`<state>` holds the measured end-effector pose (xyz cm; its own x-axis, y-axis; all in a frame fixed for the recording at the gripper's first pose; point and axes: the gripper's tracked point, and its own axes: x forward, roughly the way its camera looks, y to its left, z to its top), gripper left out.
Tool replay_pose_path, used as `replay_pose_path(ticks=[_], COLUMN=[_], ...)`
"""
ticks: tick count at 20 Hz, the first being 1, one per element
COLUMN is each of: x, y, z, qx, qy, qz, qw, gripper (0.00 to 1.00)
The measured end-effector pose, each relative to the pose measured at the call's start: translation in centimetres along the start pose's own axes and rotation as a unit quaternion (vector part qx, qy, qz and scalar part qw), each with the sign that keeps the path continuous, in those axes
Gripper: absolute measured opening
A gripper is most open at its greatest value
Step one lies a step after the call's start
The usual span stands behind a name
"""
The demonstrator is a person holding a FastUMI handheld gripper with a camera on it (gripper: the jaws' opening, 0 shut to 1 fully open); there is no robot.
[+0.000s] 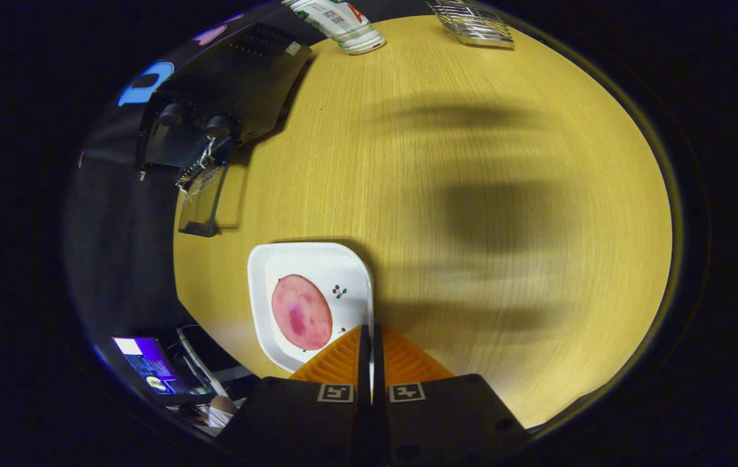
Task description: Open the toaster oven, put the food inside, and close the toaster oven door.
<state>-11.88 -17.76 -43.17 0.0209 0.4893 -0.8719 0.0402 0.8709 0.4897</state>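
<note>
Just ahead of closed jaws: ham slice on plate

Bright overhead light floods the wooden table, throwing broad, soft-edged shadow bands across its middle, the white plate glares a little, the fisheye bends every edge into a curve, and the rim falls away dim and smeared around the toaster oven.
</note>
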Motion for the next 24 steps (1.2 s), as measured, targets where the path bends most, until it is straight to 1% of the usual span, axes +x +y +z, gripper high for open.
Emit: replay_pose_path(ticks=[3,5,7,10,13,16,19,24], x=[-0.4,-1.0,-1.5,-1.8,-2.2,-2.3,-1.8,0.5], y=[1.3,3.0,4.5,6.9,10.2,14.2,18.3,23.3], z=[-0.1,-0.6,-0.9,-1.6,-2.0,-2.2,-1.9,-0.3], qx=[0.035,0.064,0.088,0.111,0.152,0.18,0.219,0.277], qy=[-0.026,-0.043,-0.059,-0.082,-0.109,-0.134,-0.16,-0.214], qz=[0.043,0.074,0.091,0.101,0.109,0.122,0.138,0.137], qw=[0.998,0.994,0.99,0.985,0.976,0.967,0.953,0.927], gripper=[0.05,0.05,0.05,0.05,0.05,0.05,0.05,0.05])
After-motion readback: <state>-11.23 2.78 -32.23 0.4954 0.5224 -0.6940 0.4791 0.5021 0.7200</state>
